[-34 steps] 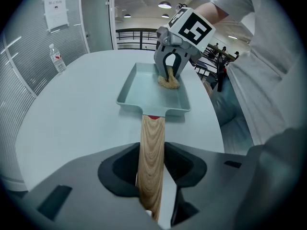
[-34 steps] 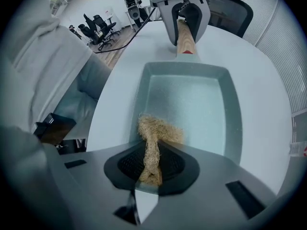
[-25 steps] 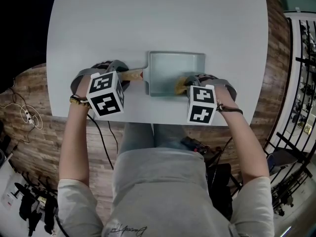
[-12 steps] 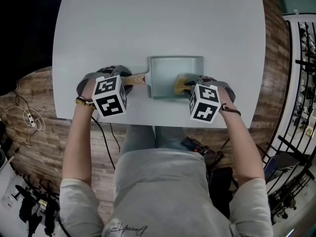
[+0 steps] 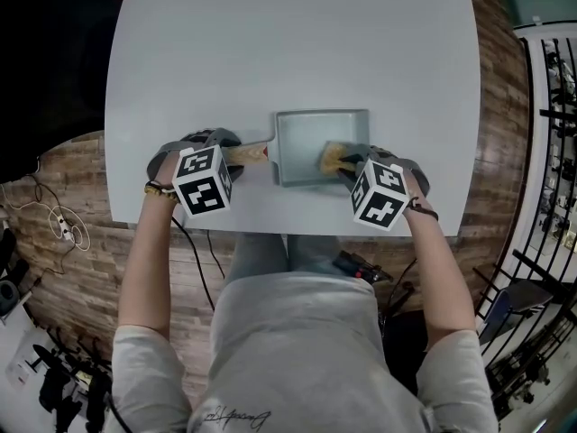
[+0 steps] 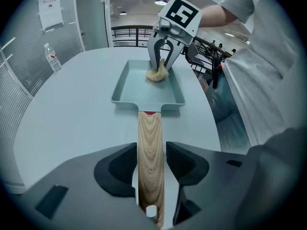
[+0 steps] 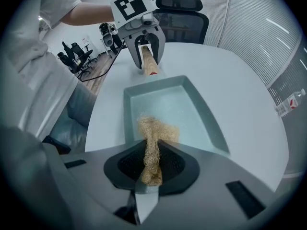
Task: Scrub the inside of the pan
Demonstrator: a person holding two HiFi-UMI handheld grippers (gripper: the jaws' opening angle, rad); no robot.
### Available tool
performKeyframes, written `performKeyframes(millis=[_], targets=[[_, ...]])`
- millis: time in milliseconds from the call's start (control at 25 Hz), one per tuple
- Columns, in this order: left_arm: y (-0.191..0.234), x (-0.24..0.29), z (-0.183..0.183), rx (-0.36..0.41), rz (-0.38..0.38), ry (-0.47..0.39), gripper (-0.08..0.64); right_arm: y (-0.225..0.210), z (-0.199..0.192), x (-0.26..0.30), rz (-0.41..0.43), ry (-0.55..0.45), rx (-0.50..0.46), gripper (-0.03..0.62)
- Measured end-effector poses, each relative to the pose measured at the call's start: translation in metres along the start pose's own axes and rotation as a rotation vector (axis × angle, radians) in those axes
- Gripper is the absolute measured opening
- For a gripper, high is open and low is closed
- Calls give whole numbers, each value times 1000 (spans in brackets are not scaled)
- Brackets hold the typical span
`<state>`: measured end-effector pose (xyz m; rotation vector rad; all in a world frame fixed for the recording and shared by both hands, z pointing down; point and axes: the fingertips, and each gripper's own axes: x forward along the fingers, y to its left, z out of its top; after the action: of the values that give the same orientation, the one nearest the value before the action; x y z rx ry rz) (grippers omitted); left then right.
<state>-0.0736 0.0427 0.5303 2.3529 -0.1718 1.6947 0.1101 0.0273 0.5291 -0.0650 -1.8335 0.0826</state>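
Pan (image 5: 306, 142) lay flat on the white surface (image 5: 270, 43), by its near edge, with its wooden handle (image 5: 252, 154) running into the left claw (image 6: 151, 162). That claw's jaws had just been opening and stood wide, with the handle between them but a gap at the pads. The pan therefore looked unsteadied, and scrubbing was probably pausing or ending. Inside the pan, at the end away from the handle, the right claw (image 7: 151, 164) pinched the fibrous scrubber (image 7: 156, 131). Counted: one pan, one scrubber, two claws, and one bottle (image 6: 52, 57) well beyond the pan.
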Motion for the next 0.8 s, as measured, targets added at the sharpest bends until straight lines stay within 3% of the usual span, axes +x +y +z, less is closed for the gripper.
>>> performKeyframes(millis=[360, 600, 800], targets=[[6, -14, 6, 3, 25, -14, 204, -5, 1, -5, -41, -55, 73, 67], [12, -31, 15, -26, 63, -77, 200, -10, 5, -9, -67, -128, 164, 67], [23, -46, 15, -88, 147, -148, 82, -16, 8, -12, -84, -201, 266, 69]])
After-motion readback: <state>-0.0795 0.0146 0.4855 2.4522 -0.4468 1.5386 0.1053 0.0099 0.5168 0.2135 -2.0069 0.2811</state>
